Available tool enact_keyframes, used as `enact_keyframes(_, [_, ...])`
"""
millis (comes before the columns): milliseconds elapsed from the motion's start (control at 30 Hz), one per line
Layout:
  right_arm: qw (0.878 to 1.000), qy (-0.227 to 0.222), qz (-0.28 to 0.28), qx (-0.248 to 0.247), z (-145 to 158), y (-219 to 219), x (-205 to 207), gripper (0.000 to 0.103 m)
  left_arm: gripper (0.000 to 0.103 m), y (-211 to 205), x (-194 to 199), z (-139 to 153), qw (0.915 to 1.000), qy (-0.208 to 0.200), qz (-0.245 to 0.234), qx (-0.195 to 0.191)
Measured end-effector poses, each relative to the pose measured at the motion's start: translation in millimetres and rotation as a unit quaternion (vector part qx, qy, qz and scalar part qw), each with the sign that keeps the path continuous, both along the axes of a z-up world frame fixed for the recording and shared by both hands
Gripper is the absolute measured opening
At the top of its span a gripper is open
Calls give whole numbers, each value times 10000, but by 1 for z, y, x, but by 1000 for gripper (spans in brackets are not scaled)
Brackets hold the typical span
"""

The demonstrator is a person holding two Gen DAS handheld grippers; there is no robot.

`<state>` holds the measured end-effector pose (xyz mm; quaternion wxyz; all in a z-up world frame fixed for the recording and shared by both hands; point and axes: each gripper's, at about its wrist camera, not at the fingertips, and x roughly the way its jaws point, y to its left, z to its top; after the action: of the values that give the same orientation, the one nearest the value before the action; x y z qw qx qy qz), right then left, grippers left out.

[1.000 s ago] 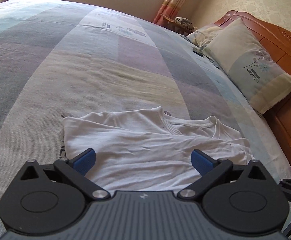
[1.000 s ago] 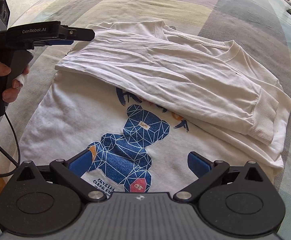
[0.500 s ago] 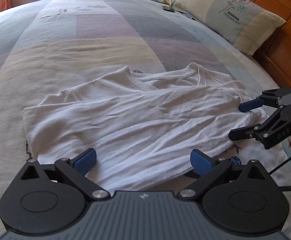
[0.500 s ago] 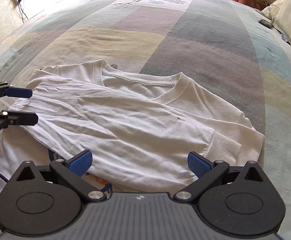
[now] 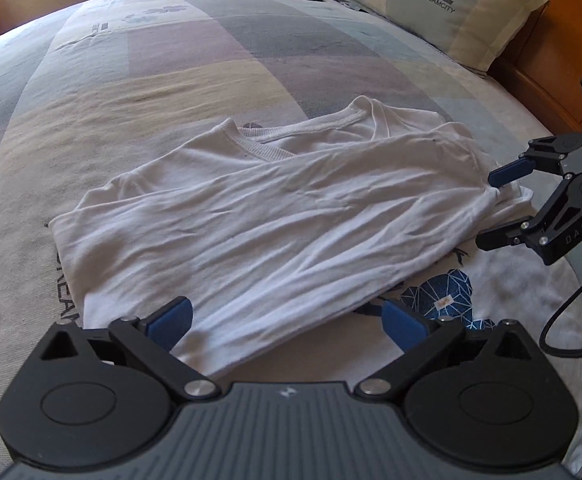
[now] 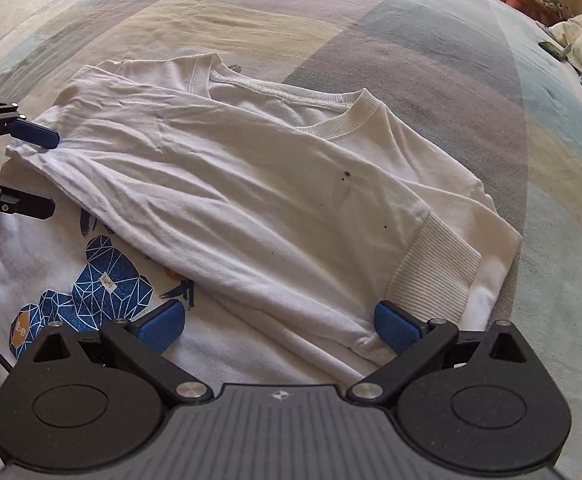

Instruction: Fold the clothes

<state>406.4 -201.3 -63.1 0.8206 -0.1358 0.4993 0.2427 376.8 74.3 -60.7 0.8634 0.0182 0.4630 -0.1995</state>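
A white sweatshirt point(image 5: 275, 208) lies on the bed with its sleeves folded across the chest; it also shows in the right wrist view point(image 6: 251, 184). A blue geometric bear print point(image 6: 107, 288) shows below the sleeves. My left gripper point(image 5: 287, 322) is open, low over the shirt's left side edge. My right gripper point(image 6: 277, 326) is open, low over the shirt's right side, near the ribbed cuff point(image 6: 435, 268). Each gripper appears in the other's view: the right one point(image 5: 503, 208) by the shirt's right edge, the left one point(image 6: 39, 172) by the left edge.
The bed has a pastel patchwork cover point(image 5: 195, 64). A pillow point(image 5: 443, 8) leans on the wooden headboard point(image 5: 539, 60) at the far right. A small dark object point(image 6: 553, 49) lies near the pillows. A black cable point(image 5: 563, 320) trails from the right gripper.
Both grippers have swung around and lowered toward opposite side edges of the shirt. Both have stayed open. The shirt has not moved.
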Motion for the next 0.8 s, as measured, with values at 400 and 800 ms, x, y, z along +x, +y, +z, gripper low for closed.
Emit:
enact_keyframes(400, [9988,-311,-383,40,-8,-14,32,103,101,23,11,14,9977,-202,535,-359])
enact_keyframes(800, [9976,-359,-585,18,-15,-6,23,103,100,48,57,2,9925,-472,1118,148])
